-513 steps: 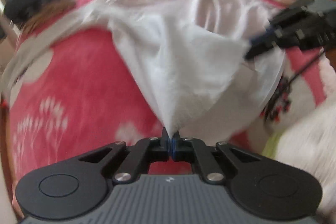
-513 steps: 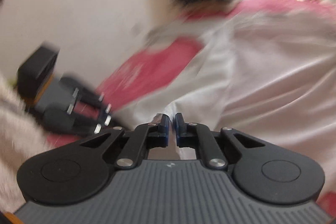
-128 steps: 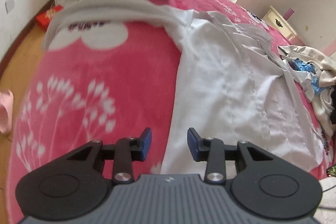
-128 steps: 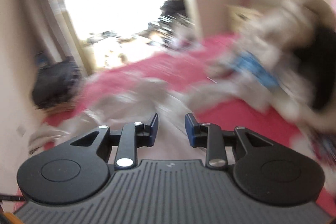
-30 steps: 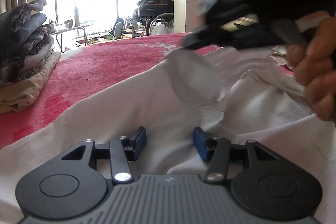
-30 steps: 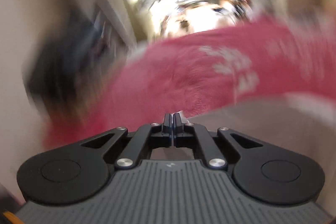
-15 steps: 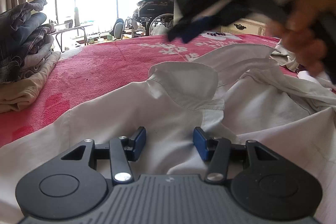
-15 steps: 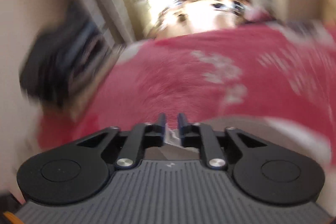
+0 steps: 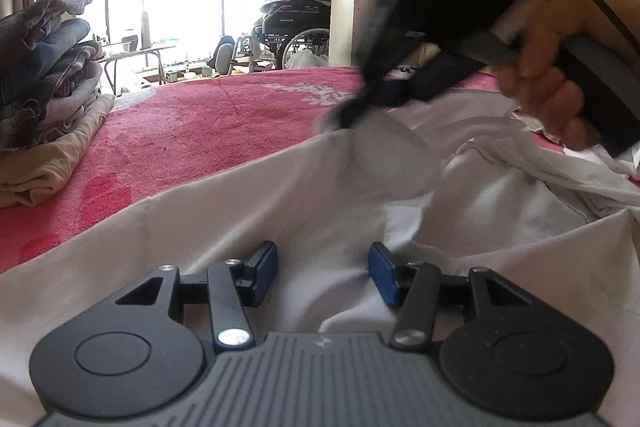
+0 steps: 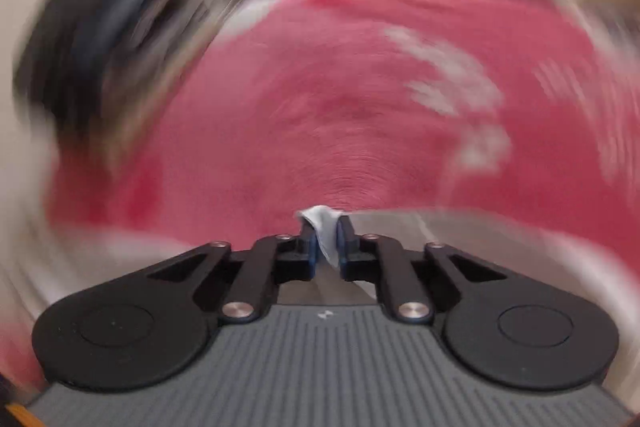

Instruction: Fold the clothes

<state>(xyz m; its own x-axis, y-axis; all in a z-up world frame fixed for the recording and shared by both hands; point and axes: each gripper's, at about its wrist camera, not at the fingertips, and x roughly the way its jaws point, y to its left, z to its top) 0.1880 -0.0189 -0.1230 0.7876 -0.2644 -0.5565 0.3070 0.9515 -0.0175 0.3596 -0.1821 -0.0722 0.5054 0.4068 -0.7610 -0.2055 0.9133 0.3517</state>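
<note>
Since half a second ago the right gripper [image 10: 325, 241] has dropped back onto the white shirt [image 9: 280, 195] and its jaws have just been closing; they are now clamped on a pinch of the collar. That shirt lies spread over the pink bed cover [image 9: 208, 123]. Nearer the camera, the left gripper [image 9: 323, 269] rests on the fabric with its jaws apart, pressing on nothing. A hand [image 9: 548, 67] holds the right tool. Folded dark clothes [image 9: 44, 67] are stacked at the far left.
</note>
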